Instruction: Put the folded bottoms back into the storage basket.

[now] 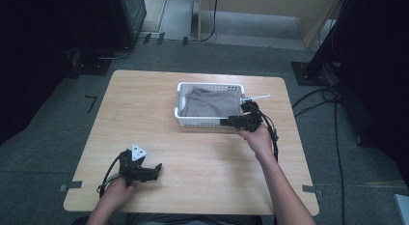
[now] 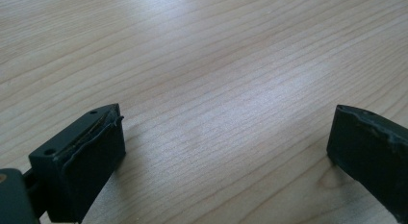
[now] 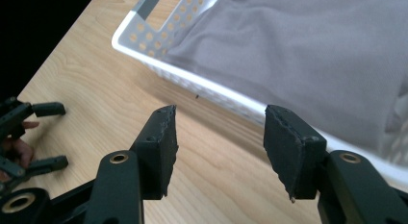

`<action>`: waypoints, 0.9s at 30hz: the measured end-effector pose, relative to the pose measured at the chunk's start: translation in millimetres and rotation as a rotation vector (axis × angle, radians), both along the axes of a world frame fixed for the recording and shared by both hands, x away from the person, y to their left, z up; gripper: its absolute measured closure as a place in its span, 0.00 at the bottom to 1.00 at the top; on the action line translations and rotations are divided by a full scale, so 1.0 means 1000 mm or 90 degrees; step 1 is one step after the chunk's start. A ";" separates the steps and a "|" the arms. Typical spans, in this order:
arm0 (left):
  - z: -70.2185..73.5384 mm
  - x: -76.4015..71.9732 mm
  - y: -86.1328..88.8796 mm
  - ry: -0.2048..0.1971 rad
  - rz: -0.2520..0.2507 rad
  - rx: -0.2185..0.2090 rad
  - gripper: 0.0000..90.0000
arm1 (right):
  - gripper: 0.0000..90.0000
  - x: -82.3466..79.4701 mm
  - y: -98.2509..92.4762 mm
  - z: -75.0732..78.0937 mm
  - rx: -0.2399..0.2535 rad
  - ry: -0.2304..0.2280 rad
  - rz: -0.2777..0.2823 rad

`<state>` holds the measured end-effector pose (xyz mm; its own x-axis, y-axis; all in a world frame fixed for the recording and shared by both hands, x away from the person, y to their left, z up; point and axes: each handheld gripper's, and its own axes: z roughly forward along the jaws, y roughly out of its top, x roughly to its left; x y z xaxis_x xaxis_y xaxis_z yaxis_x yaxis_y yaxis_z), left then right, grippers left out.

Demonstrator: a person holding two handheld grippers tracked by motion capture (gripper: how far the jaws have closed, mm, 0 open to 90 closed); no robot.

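Toward the far right of the table (image 1: 144, 104), a grey cloth (image 1: 211, 103) lies bundled inside a white basket (image 1: 182, 119). Just beside the basket's near right corner, the right tongs (image 1: 223, 122) hover spread and empty, the cloth just beyond its rim. Well apart at the near left, the left tongs (image 1: 158, 169) rest spread wide, gripping nothing.

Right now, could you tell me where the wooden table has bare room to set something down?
The widest bare patch of the light wooden table lies left of the white perforated plastic basket, above the left claw. The middle, between both claws, is also bare. It is crowded at the basket's near right corner, where the right claw hovers beside the grey cloth inside.
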<state>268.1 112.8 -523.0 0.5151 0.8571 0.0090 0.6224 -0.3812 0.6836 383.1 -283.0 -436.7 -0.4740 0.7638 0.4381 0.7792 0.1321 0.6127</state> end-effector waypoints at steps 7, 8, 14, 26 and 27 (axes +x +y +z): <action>0.000 0.000 0.000 0.000 0.000 0.000 0.00 | 0.51 -0.019 -0.012 -0.008 0.001 -0.004 0.005; 0.000 0.000 0.000 0.000 0.000 0.000 0.00 | 0.51 -0.024 -0.016 -0.011 0.002 -0.006 0.005; 0.000 0.000 0.000 0.000 0.000 0.000 0.00 | 0.51 -0.038 -0.030 -0.022 -0.007 -0.015 0.003; 0.000 0.000 0.000 0.000 0.000 0.000 0.00 | 0.51 -0.064 -0.064 -0.051 -0.011 0.000 -0.028; 0.000 0.000 0.000 0.000 0.000 0.000 0.00 | 0.51 -0.065 -0.067 -0.053 -0.014 0.001 -0.029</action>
<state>268.1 112.8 -523.0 0.5147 0.8573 0.0081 0.6229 -0.3804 0.6836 317.6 -350.2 -489.9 -0.4376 0.7940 0.4220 0.7860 0.1099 0.6083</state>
